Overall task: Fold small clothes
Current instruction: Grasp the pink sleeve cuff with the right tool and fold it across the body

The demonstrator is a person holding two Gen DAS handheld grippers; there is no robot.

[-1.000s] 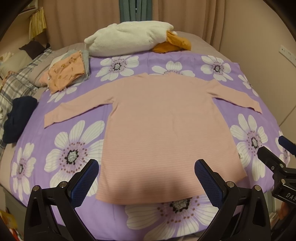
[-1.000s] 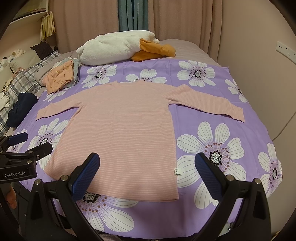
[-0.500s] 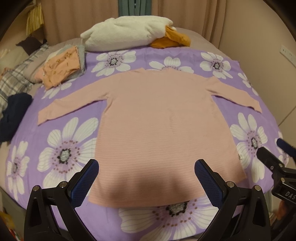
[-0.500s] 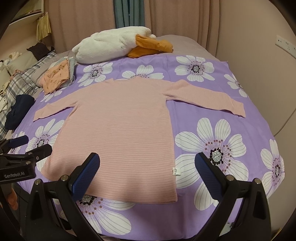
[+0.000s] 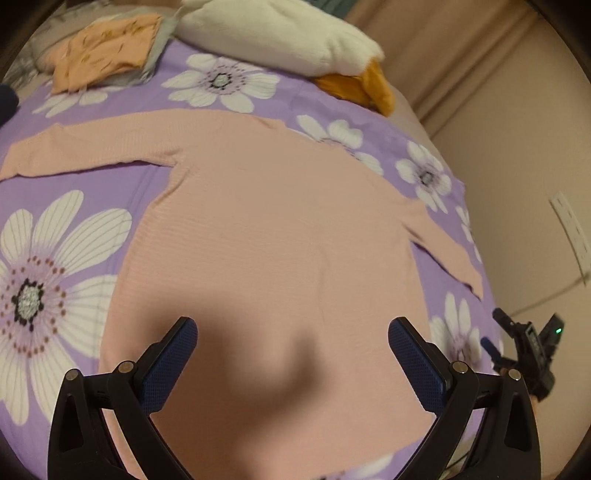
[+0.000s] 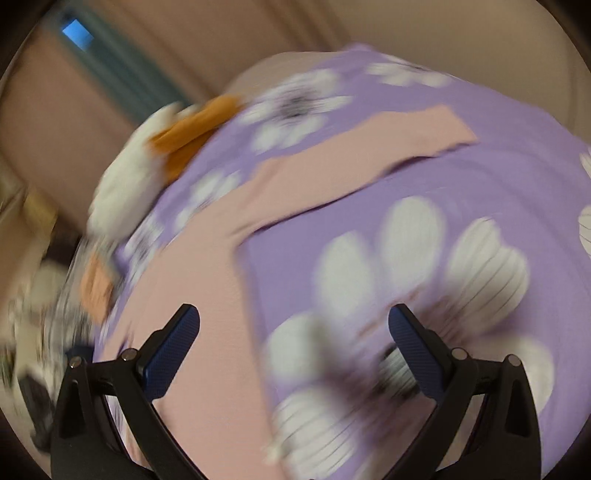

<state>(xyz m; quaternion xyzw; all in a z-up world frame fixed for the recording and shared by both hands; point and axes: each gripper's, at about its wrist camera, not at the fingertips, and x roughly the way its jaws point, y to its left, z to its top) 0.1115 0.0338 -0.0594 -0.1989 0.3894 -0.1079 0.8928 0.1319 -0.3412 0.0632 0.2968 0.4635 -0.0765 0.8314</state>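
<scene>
A ribbed pink top [image 5: 273, 236] lies flat on the flowered purple bedspread [image 5: 66, 258]. Both tools, left tool [image 5: 291, 354] and right tool [image 6: 293, 341], hover above it, fingers apart.

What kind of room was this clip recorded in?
Most likely a bedroom: the pink long-sleeved top lies flat on a bed with a purple white-flowered cover, a white plush pillow sits at its far end, and beige curtains hang behind.

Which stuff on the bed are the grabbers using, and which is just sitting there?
For the job:
pink top
left gripper
right gripper

Just lying about:
white plush toy
orange patterned clothes
flowered purple blanket
</scene>
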